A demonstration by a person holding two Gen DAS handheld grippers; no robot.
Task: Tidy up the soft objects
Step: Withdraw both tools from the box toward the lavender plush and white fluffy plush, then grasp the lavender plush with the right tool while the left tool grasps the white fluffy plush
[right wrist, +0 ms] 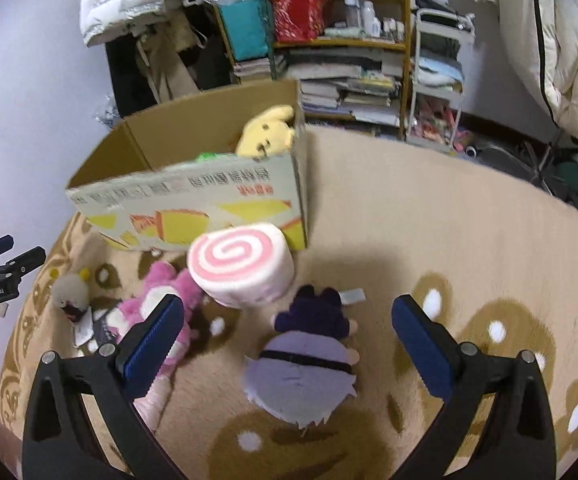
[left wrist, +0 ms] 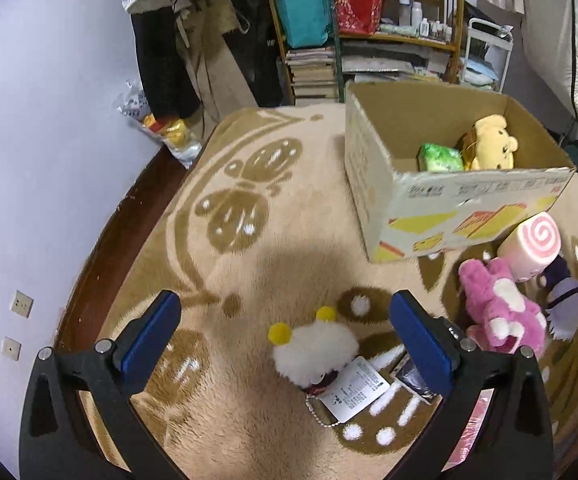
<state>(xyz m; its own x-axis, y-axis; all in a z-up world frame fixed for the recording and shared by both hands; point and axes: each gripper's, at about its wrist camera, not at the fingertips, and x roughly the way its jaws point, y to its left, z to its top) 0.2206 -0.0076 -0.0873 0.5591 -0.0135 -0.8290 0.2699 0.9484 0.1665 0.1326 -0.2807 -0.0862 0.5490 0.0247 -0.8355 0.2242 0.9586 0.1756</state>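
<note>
Cardboard box [left wrist: 449, 196] on your tan patterned blanket [left wrist: 289, 216] holds a yellow plush [left wrist: 491, 142]. Pink-swirl roll cushion [right wrist: 241, 268] leans against it, beside the pink plush bear [left wrist: 501, 308]. Your left gripper [left wrist: 289, 320], released, frames the white fluffy toy [left wrist: 313, 348]; your right gripper [right wrist: 289, 320], released, frames the purple-haired doll [right wrist: 305, 364].

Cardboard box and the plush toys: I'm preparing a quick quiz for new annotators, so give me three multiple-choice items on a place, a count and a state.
1. Where is the yellow plush?
A. in the cardboard box
B. on the blanket
C. on the shelf

2. How many plush toys lie on the blanket outside the box?
A. two
B. four
C. six

3. How do the left gripper jaws stand?
A. shut on a toy
B. open, empty
C. shut, empty

Answers: 1 A, it sits behind the box wall; 2 B, white, pink, swirl and purple-haired; 3 B, the pads stand apart around the white plush.
</note>
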